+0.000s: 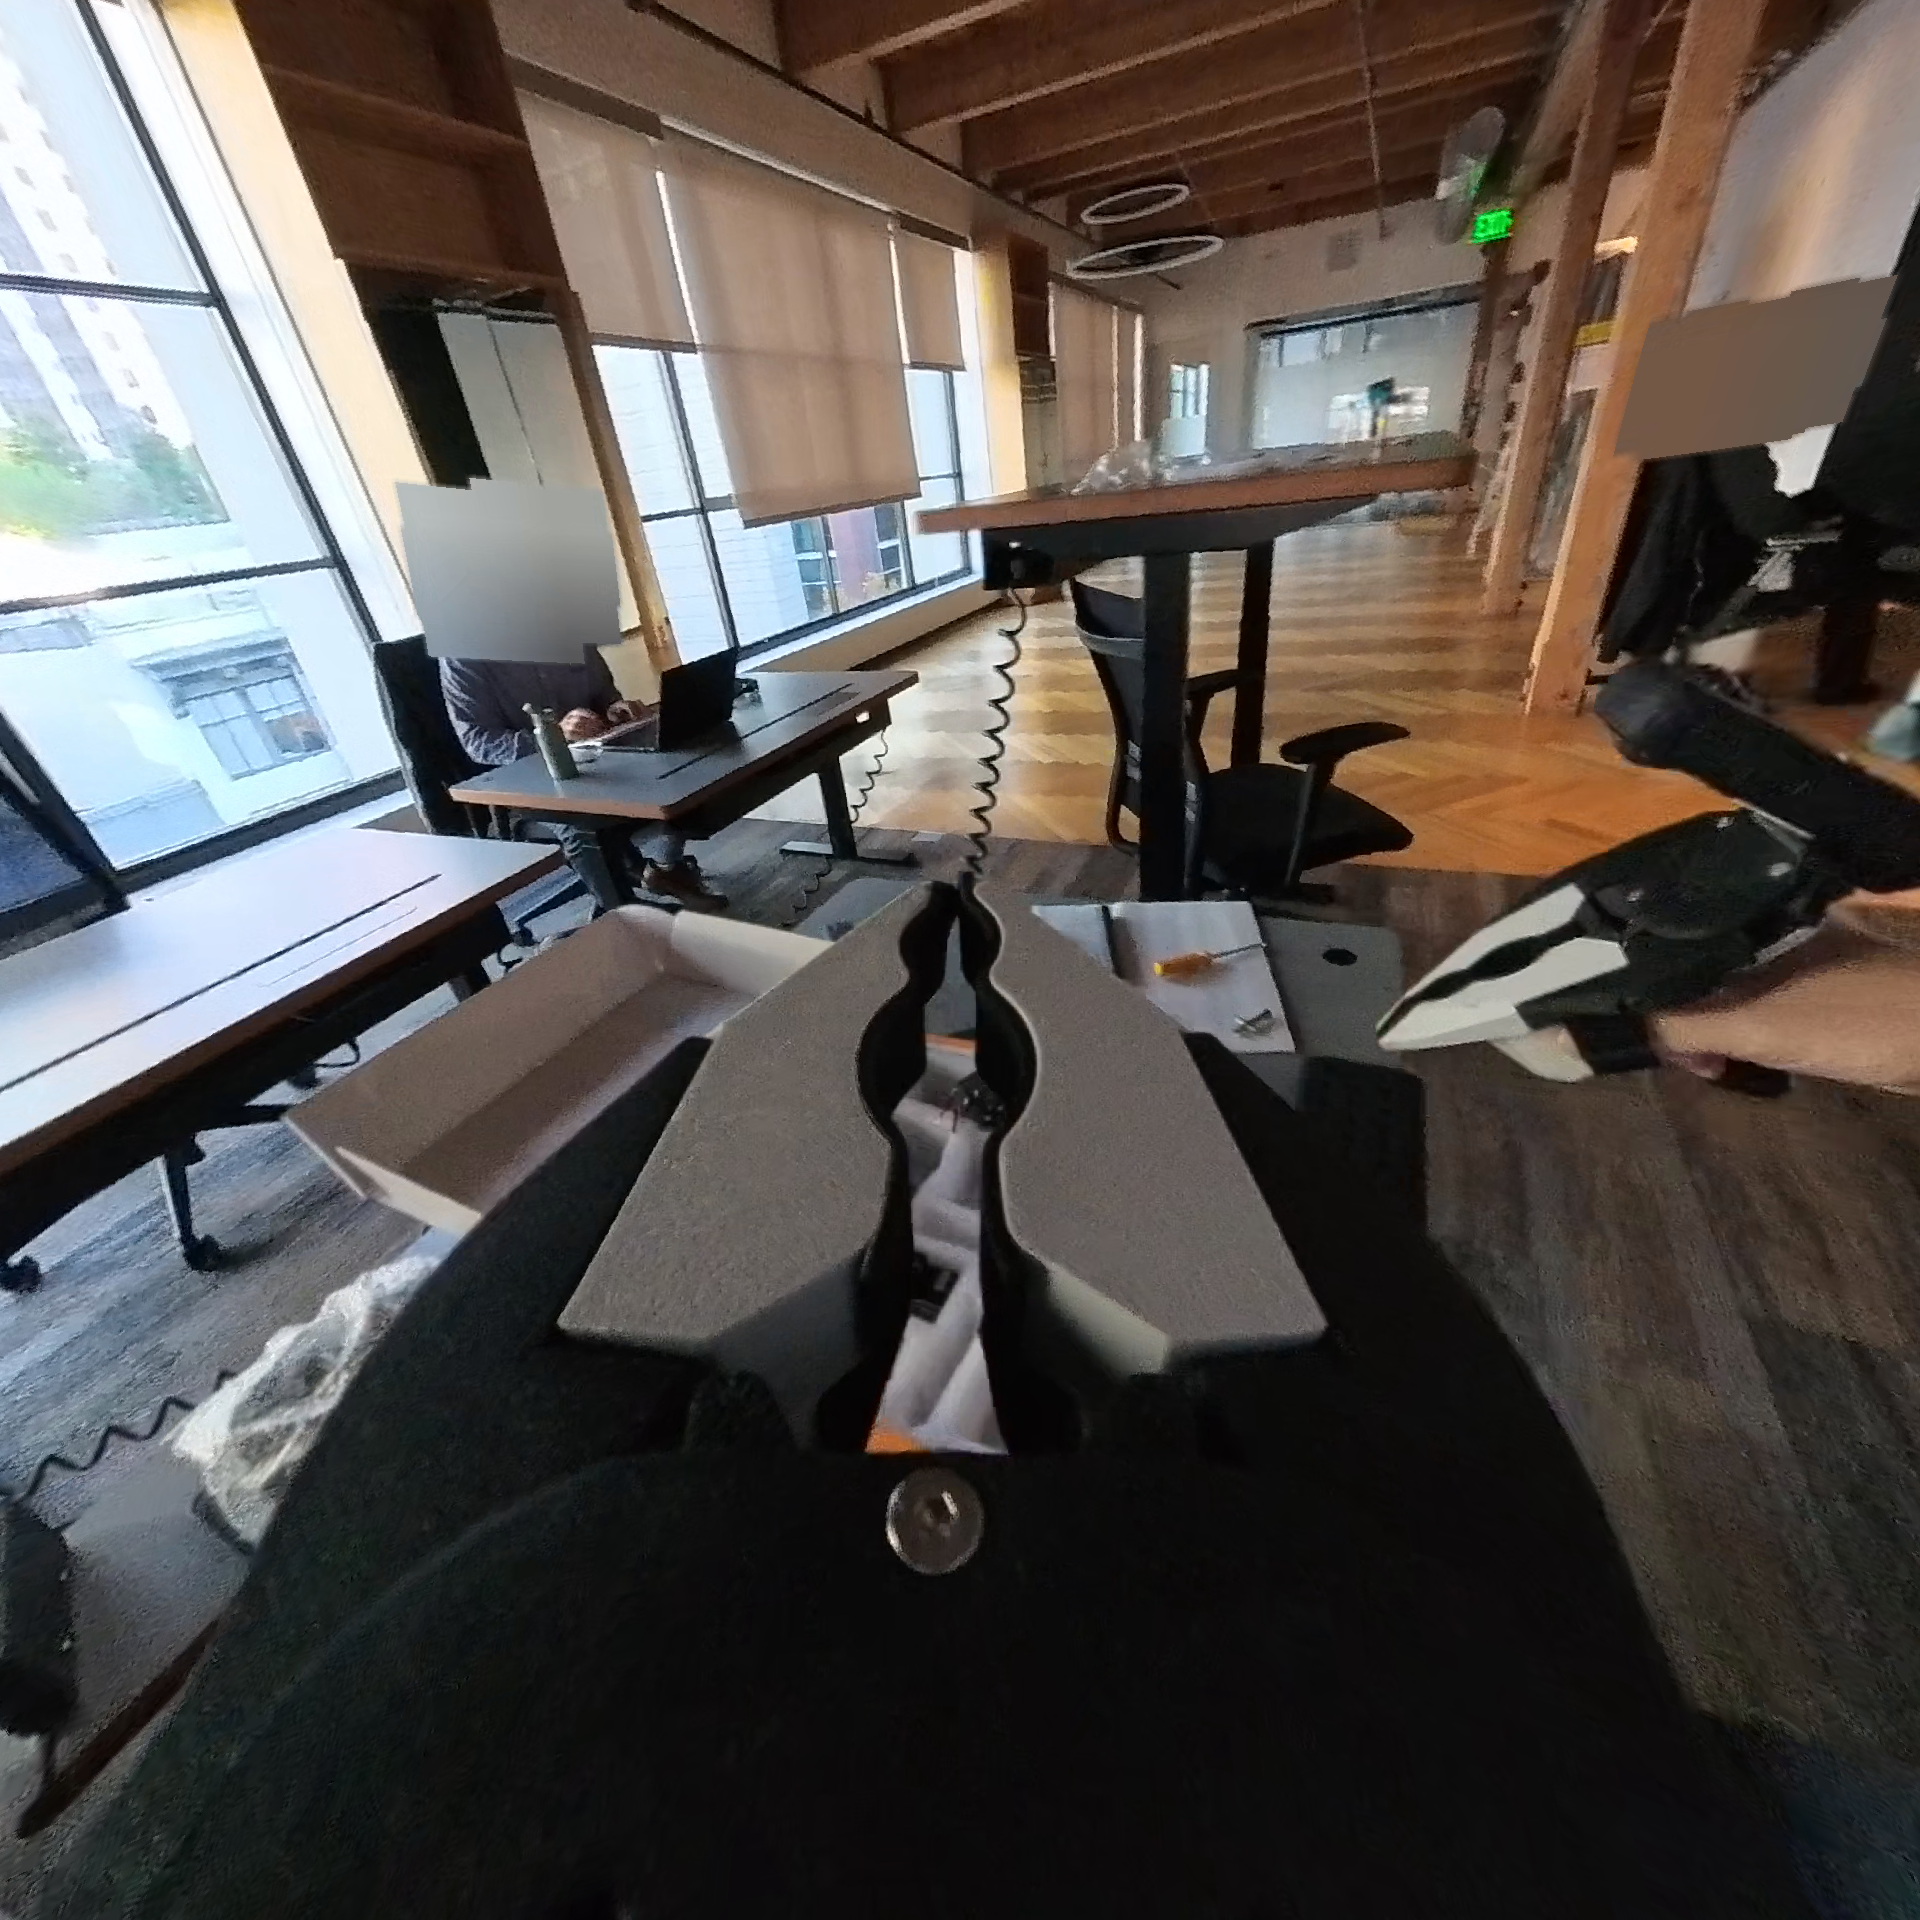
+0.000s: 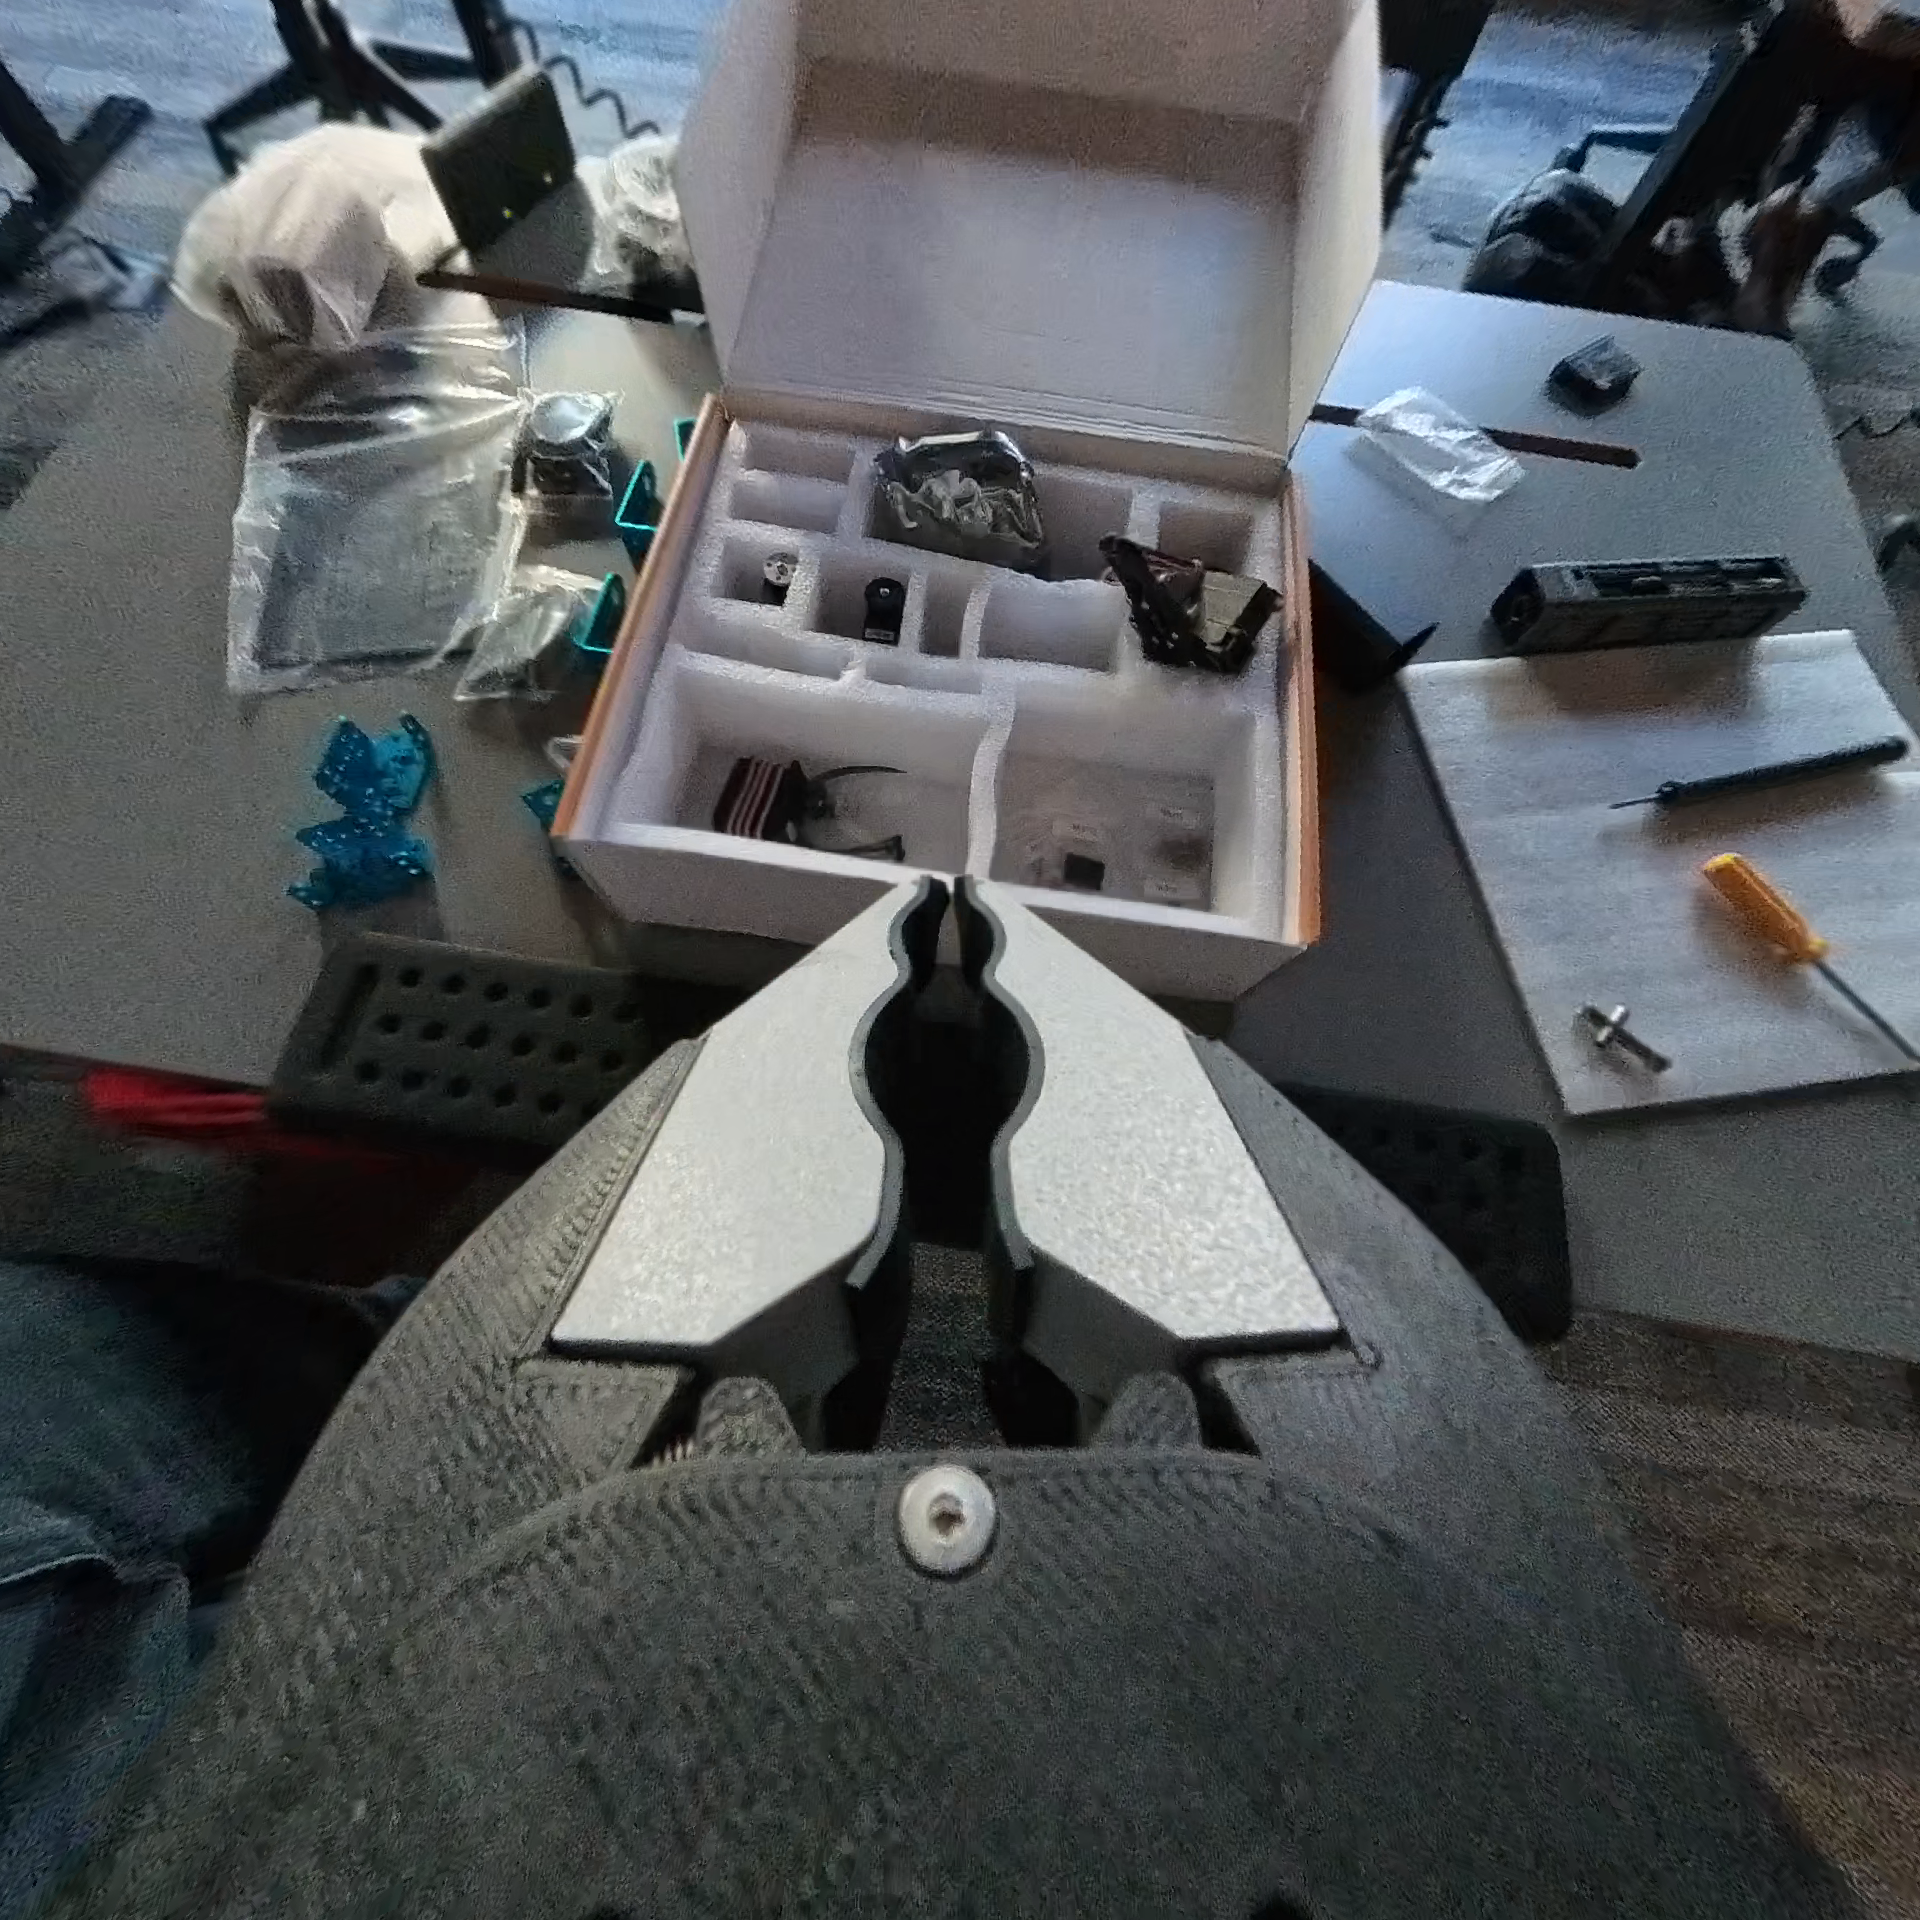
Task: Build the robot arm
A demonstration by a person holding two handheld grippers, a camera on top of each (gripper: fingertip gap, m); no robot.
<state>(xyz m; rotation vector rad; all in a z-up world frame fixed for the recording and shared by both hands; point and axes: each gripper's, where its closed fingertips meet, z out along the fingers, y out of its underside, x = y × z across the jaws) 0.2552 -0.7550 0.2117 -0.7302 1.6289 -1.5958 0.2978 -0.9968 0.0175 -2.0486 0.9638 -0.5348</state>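
My left gripper is shut and empty, held level above an open white box whose lid lies back to the left. My right gripper is shut and empty, just in front of the near wall of the same white box. The box has a white foam insert with several compartments holding a crumpled silver bag, a black bracket assembly and a dark red part. The right gripper also shows at the right of the left wrist view, held in a hand.
Blue metal brackets and clear plastic bags lie left of the box. A yellow-handled screwdriver, a black screwdriver and a black block lie to the right. A black perforated foam block is near. Desks, a chair and a seated person stand beyond. Across from one pair of fingers to the other is roughly 30 cm. The black perforated foam block lies some 30 cm from my right tips, 45 cm from my left tips.
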